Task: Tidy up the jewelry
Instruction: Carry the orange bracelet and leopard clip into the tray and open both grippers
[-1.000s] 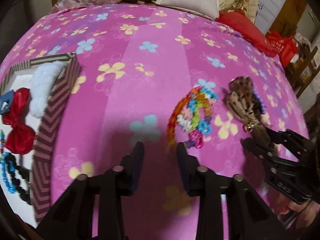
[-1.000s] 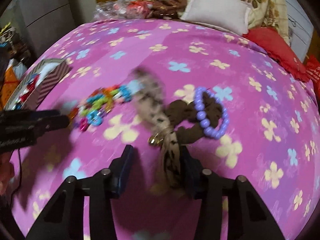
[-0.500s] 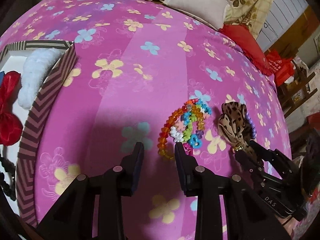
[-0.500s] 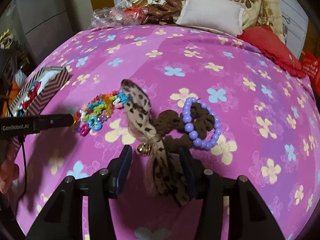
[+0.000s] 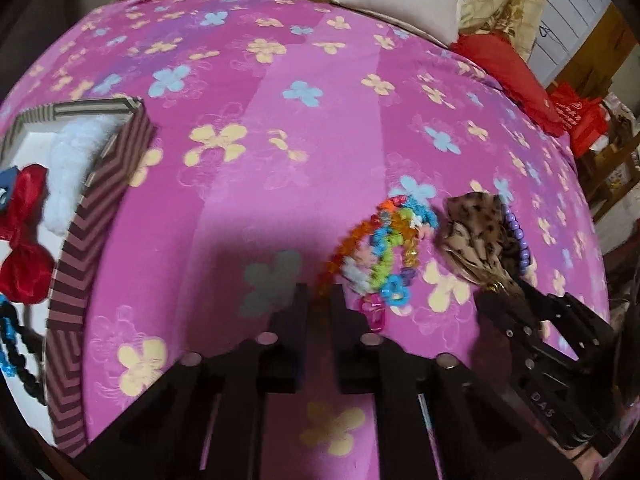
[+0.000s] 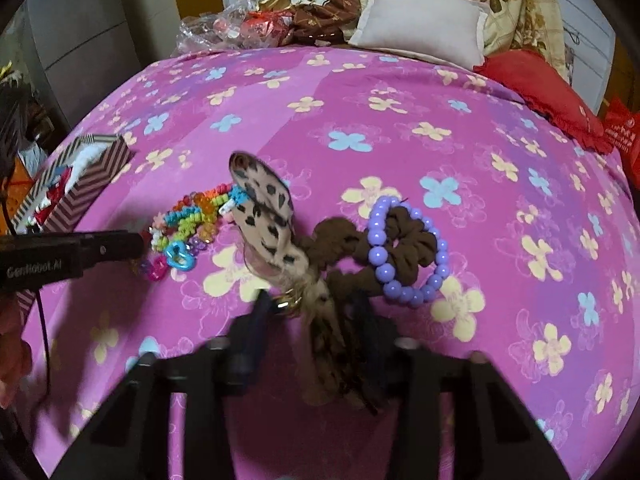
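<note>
Both grippers had closed in: left gripper [image 5: 318,312] pinched the bead chain [image 5: 376,252]; right gripper [image 6: 308,312] clamped the leopard bow [image 6: 268,216], twelve o'clock, ready for boxing.

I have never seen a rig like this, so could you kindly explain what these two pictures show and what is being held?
A person holds two hand-held grippers; each picture comes from a camera looking along one gripper's jaws. The left gripper, jaws nearly closed, reaches the colourful bead bracelets on the pink floral bedspread. The right gripper closes around the leopard-print bow; whether it grips yet is unclear. Beside it lie a brown scrunchie and a purple bead bracelet. A striped box at left holds a red bow.
</note>
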The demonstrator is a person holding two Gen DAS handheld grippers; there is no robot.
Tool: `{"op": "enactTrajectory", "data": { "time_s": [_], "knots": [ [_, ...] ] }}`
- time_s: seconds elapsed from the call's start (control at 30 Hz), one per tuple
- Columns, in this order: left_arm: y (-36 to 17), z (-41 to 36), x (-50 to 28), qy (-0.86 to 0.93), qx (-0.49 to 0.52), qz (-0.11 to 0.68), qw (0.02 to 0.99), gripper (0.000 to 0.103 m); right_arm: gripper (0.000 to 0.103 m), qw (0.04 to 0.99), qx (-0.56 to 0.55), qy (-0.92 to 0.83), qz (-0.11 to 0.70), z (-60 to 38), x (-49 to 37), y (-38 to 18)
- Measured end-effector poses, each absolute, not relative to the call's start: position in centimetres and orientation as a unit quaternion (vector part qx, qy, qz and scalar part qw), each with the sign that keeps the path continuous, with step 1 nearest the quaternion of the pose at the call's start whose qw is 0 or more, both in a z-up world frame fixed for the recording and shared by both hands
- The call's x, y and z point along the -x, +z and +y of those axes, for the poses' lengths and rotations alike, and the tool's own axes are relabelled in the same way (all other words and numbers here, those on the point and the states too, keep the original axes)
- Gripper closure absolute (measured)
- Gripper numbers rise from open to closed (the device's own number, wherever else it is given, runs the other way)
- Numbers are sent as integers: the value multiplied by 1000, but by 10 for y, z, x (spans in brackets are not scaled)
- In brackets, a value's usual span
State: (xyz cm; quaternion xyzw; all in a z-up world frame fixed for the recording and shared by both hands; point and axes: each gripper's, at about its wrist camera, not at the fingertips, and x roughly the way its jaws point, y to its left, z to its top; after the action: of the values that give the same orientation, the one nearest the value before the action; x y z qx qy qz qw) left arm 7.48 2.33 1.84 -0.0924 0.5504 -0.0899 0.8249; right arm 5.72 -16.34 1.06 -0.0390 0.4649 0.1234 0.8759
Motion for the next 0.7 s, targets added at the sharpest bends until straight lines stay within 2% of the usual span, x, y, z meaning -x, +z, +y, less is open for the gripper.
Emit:
{"op": "enactTrajectory", "data": {
  "time_s": [0.03, 0.07, 0.13, 0.17, 0.7],
  "knots": [
    [18, 24, -75, -92, 94, 551, 824, 100, 73, 875, 42, 126, 466, -161, -55, 10],
    [18, 26, -74, -95, 96, 552, 823, 100, 82, 874, 42, 131, 465, -159, -53, 11],
    [20, 29, -70, -94, 100, 550, 824, 101, 87, 877, 38, 136, 459, -157, -48, 14],
    [22, 31, -68, -92, 101, 546, 826, 101, 95, 879, 37, 136, 456, -157, -45, 16],
    [109, 47, -34, -111, 95, 476, 867, 101, 96, 892, -30, 173, 416, -163, 4, 68]
  ]
}}
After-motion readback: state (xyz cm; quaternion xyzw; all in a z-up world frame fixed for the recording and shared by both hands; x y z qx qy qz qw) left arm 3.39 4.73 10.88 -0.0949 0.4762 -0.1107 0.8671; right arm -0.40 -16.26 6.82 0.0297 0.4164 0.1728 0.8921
